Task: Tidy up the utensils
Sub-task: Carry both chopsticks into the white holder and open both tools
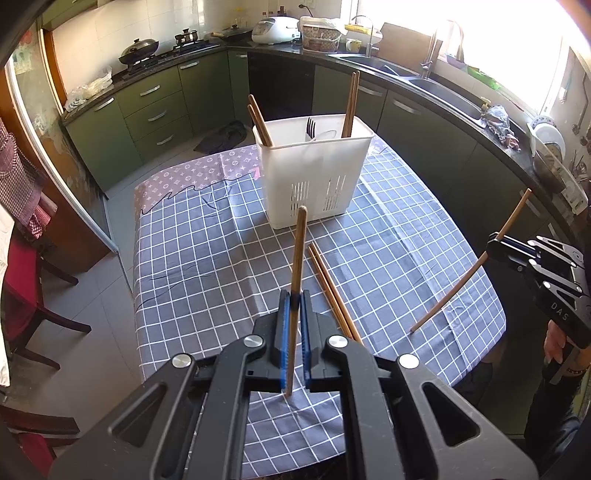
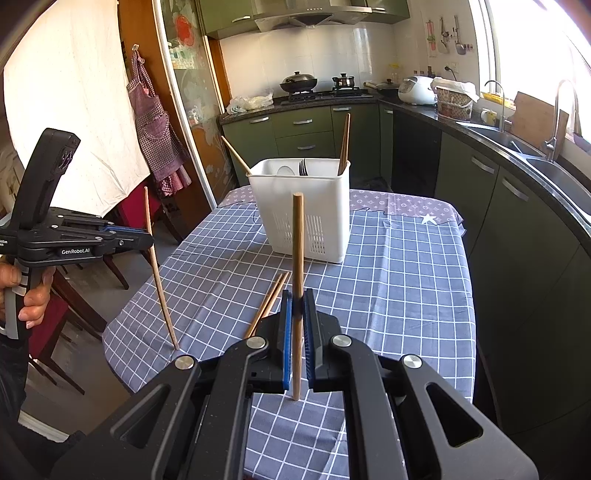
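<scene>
Above the desk (image 1: 207,236), the left tongs (image 1: 294,295) pinch one chopstick (image 1: 297,258) upright and the right tongs (image 2: 297,301) pinch another (image 2: 297,243). Two more chopsticks (image 1: 328,284) lie before the white holder (image 1: 310,173). These look light, stiff and slippery; a mid-shaft grip seems best.

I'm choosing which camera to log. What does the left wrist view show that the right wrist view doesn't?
Left wrist only: the right tool seen from outside, and a dish rack by the window. Right wrist only: the left tool from outside, an apron, and a range hood. Both: each tool shut on a chopstick, the white caddy, and two loose chopsticks on the cloth.
</scene>
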The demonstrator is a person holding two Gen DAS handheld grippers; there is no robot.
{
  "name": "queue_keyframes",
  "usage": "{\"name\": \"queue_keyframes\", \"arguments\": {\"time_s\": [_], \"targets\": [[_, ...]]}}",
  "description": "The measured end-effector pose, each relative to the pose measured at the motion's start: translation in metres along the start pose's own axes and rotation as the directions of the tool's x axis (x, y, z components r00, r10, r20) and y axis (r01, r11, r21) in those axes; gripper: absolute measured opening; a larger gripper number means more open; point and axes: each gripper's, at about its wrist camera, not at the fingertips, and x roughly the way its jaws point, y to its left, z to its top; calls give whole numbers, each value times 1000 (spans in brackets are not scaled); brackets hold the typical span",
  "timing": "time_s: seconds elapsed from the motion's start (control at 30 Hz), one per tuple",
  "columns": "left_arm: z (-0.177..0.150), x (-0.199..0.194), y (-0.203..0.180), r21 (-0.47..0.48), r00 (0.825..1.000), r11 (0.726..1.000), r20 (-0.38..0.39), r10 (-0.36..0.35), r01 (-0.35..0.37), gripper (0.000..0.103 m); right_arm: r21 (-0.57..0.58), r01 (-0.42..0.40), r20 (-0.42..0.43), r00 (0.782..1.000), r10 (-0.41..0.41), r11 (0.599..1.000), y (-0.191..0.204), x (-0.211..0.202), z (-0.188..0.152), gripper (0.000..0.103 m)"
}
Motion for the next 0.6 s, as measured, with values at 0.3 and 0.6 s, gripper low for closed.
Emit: {"name": "queue_keyframes", "arguments": {"time_s": [0.3, 0.6], "targets": [[4, -4, -6, 16, 1000, 1000, 14, -14, 14, 6, 5, -5, -2, 1000, 5, 1000, -1, 3, 1, 7], [11, 0, -6, 18, 1000, 1000, 10, -22, 22, 6, 8, -15, -5, 1000, 15, 1000, 0, 5, 4, 7]]}}
